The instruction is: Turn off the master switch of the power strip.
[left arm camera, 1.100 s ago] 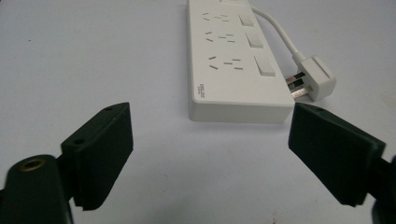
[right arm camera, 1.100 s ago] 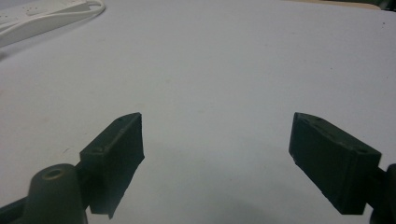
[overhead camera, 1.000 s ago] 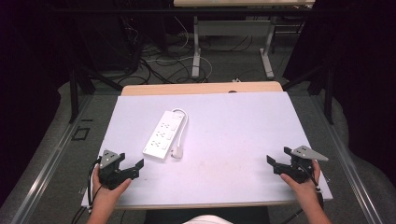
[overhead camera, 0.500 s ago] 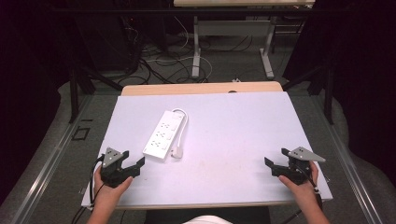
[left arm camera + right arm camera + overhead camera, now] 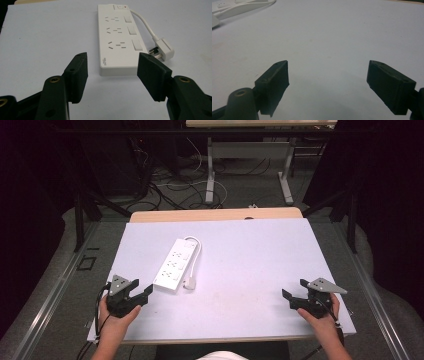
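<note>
Black, both tools keep their jaws spread near the bench's front edge: the left tool has edged toward the power strip, the right tool barely shifted. The white strip lies unmoved left of centre, long axis running front to back, plug beside its near end.

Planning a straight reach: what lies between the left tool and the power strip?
Nothing: bare white tabletop separates the left tool from the power strip, as the left gripper view shows.
</note>
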Demonstrator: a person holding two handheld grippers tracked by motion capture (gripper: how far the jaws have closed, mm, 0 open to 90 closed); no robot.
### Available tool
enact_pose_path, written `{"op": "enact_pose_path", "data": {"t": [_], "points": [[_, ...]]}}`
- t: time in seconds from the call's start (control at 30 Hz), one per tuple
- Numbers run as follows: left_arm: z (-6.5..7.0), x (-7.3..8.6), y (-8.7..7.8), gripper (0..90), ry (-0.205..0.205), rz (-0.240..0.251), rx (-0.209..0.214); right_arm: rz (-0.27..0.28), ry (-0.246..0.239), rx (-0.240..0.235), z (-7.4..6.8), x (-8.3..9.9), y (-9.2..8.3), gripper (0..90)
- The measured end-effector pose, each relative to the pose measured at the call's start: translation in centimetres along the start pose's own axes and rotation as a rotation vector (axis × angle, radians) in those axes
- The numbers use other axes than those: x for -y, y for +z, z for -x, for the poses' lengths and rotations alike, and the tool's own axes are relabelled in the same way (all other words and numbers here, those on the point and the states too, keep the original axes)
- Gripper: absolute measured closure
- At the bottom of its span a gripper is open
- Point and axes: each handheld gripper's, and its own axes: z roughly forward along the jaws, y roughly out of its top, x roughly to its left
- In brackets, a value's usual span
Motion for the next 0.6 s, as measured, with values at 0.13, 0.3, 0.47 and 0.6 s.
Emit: {"op": "enact_pose_path", "data": {"t": [0.13, 0.3, 0.47, 0.6], "points": [[-0.1, -0.4, 0.0, 42.1, 0.002, 0.001, -0.004, 0.002, 0.013, 0.001, -0.2, 0.0, 0.1, 17.4], [-0.1, -1.1, 0.1, 39.7, 0.006, 0.01, -0.006, -0.01, 0.014, 0.001, -0.3, 0.0, 0.0, 17.4], [-0.2, -1.8, 0.1, 37.8, -0.009, 0.019, 0.029, -0.007, 0.016, 0.003, -0.3, 0.0, -0.1, 17.4], [-0.2, -2.6, 0.2, 36.1, -0.003, 0.003, 0.035, 0.006, 0.017, 0.008, -0.3, 0.0, 0.0, 17.4]]}}
